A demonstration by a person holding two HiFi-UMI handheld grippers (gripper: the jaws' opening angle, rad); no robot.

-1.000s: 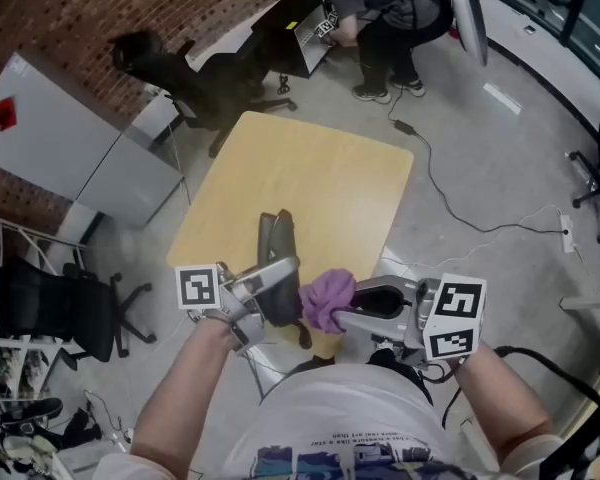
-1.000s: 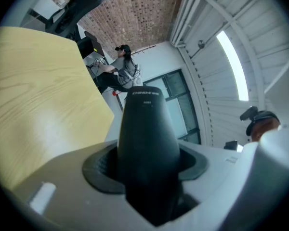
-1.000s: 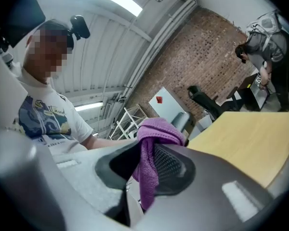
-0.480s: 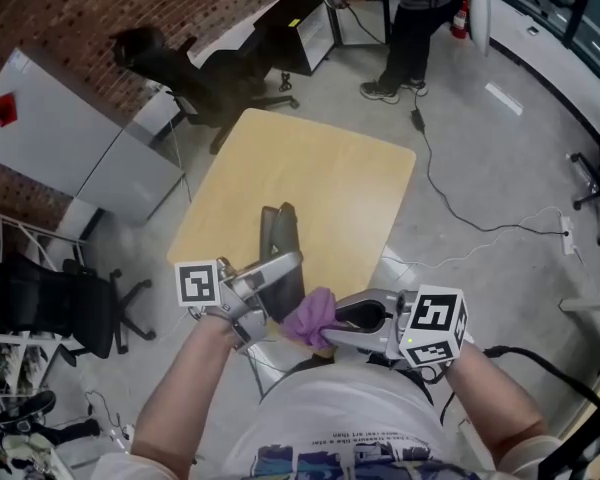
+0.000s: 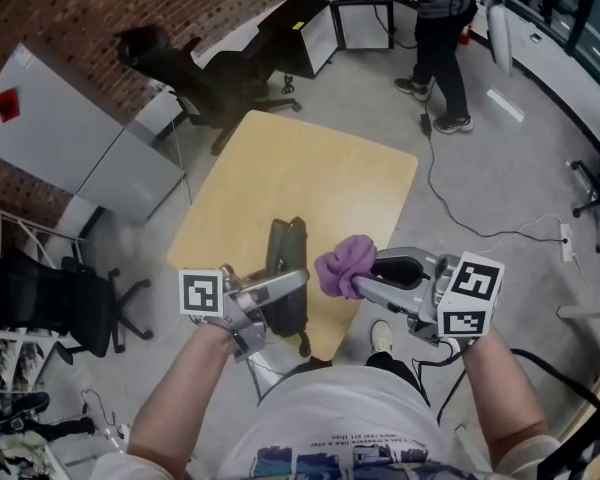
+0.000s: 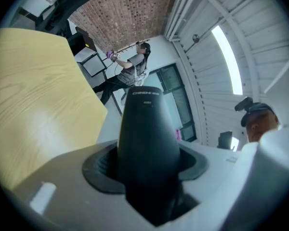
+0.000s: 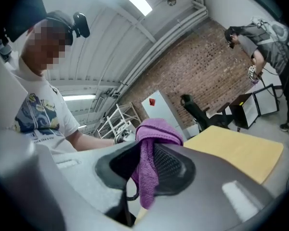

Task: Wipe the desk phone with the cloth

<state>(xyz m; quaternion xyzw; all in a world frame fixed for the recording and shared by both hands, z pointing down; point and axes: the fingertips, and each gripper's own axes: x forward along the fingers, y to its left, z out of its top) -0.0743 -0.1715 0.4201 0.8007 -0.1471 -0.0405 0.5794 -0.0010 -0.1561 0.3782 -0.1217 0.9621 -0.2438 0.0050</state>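
left gripper (image 5: 288,286) is clamping the phone (image 5: 286,248) across its body, jaws standing at a middling width around it. phone is lying over the near edge of the table (image 5: 300,168), long axis running near to far; cannot tell whether its near end is resting on the wood. right gripper (image 5: 365,280) is pinching the cloth (image 5: 342,261), purple, bunched into a wad that is sticking out past the jaws toward the left. wad is hanging just right of the phone; contact unclear.

step in hand, as i am reading it: wiping the phone's right side and top.
- leading with the wad, not the jaw tips, so no hard plastic is scraping the phone
- stroking along the length, near to far
- bracing firmly with the left so the phone is not twisting under the push
- turning the phone to offer the faces that the left jaws are covering
- risk: cloth is looking thinly pinched and may be slipping out under drag

count: 1 phone, 1 cloth, 2 grippers, 1 table, 1 bystander (image 5: 442,18) standing far off.
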